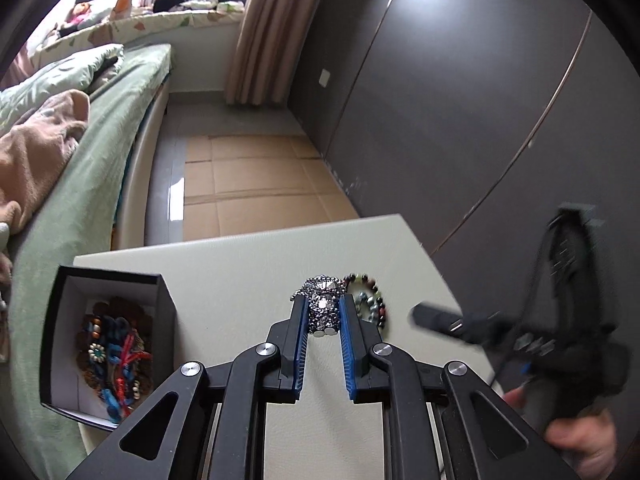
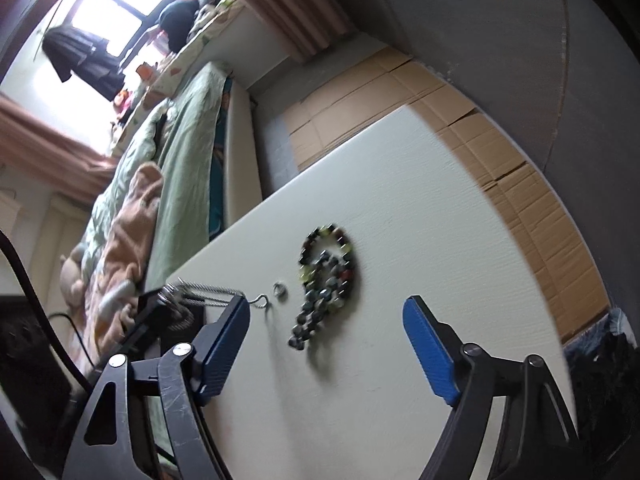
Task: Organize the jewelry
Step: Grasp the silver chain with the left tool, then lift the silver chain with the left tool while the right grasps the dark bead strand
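Left wrist view: one left hand-held gripper [image 1: 324, 314] is closed on one silver chain [image 1: 322, 306], a bunched bundle between the two blue pads [image 1: 301, 344]. The bundle's long axis runs along the fingers, toward 12 o'clock. One bead bracelet [image 1: 370, 300] lies on the desk [image 1: 240, 272], at 3 o'clock of the chain and just beside it. One black box [image 1: 108, 344] with white inner walls stands open at 9 o'clock, on the left edge of the desk; inside it lies a heap of colored jewelry [image 1: 116, 360], too tangled to count. At 3 o'clock the right hand-held gripper [image 1: 432, 318] is blurred and raised above the desk.

Right wrist view: the right hand-held gripper [image 2: 326, 310] is wide open, holding nothing. Between its fingers, toward 12 o'clock, the bracelet [image 2: 326, 276] lies on the desk [image 2: 440, 220]: one loop with a bead tail running toward 7 o'clock. One small ring [image 2: 279, 290] lies just beside it at 9 o'clock. Further at 9 o'clock the chain [image 2: 208, 292] hangs stretched from the other gripper, its hook [image 2: 262, 301] near the ring.

The desk is white. Around it are a cardboard-covered floor [image 2: 500, 152], a bed [image 2: 184, 148] with green bedding, dark wardrobe doors [image 1: 460, 100], a curtain [image 1: 272, 28] and a window [image 2: 120, 4].
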A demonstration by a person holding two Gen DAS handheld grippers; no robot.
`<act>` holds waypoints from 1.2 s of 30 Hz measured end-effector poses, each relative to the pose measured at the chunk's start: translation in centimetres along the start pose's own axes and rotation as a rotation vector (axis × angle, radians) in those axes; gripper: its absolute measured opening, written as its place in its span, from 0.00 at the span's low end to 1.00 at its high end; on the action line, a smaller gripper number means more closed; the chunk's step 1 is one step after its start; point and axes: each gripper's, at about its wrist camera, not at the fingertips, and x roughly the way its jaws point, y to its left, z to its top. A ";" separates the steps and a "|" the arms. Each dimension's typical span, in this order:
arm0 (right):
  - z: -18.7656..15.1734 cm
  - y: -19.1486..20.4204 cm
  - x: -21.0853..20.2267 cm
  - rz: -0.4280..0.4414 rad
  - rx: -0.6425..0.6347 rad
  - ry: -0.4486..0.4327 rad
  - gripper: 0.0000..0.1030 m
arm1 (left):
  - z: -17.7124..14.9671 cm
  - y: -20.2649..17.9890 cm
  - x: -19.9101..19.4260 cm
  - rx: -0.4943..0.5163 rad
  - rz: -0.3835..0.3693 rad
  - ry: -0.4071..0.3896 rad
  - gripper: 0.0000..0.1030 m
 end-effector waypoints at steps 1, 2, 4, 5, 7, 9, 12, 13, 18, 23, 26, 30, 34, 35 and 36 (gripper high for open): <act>-0.1 0.4 0.5 -0.005 -0.011 0.009 0.72 | 0.2 0.1 -0.4 -0.005 -0.003 -0.011 0.15; -0.2 0.6 0.9 -0.010 -0.019 0.017 0.69 | 0.3 0.2 -0.7 -0.009 -0.006 -0.018 0.15; -0.5 1.2 1.8 -0.020 -0.036 0.034 0.65 | 0.6 0.4 -1.3 -0.020 -0.013 -0.034 0.15; -0.6 1.5 2.3 -0.028 -0.044 0.042 0.62 | 0.7 0.6 -1.6 -0.026 -0.016 -0.042 0.15; -0.7 2.1 3.2 -0.051 -0.060 0.055 0.56 | 0.9 1.0 -2.1 -0.037 -0.021 -0.055 0.15; -0.8 2.5 3.9 -0.089 -0.076 0.060 0.53 | 1.1 1.4 -2.6 -0.045 -0.023 -0.067 0.15; -0.9 3.2 4.5 -0.127 -0.109 0.060 0.51 | 1.2 1.9 -3.5 -0.058 -0.027 -0.083 0.15; -1.1 3.4 4.7 -0.132 -0.119 0.064 0.45 | 1.3 2.1 -3.9 -0.062 -0.029 -0.089 0.15; -1.9 3.8 5.7 -0.164 -0.145 0.092 0.12 | 1.8 2.6 -6.0 -0.078 -0.038 -0.133 0.15; -2.0 4.4 3.7 -0.110 -0.154 0.024 0.11 | 2.2 2.3 -8.3 -0.074 -0.051 -0.185 0.15; -2.1 4.8 1.7 -0.036 -0.147 -0.023 0.11 | 2.6 2.5 -9.7 -0.078 -0.058 -0.220 0.15; -2.7 5.3 -0.5 0.032 -0.152 -0.071 0.11 | 3.1 2.6 -11.8 -0.082 -0.065 -0.268 0.15; -3.1 6.2 -2.5 0.108 -0.171 -0.110 0.11 | 3.6 3.0 -13.8 -0.086 -0.060 -0.314 0.15; -3.2 6.6 -2.7 0.118 -0.178 -0.120 0.11 | 3.6 3.1 -14.1 -0.086 -0.058 -0.323 0.15; -3.4 6.9 -3.3 0.134 -0.189 -0.135 0.11 | 3.7 3.2 -14.6 -0.087 -0.054 -0.332 0.15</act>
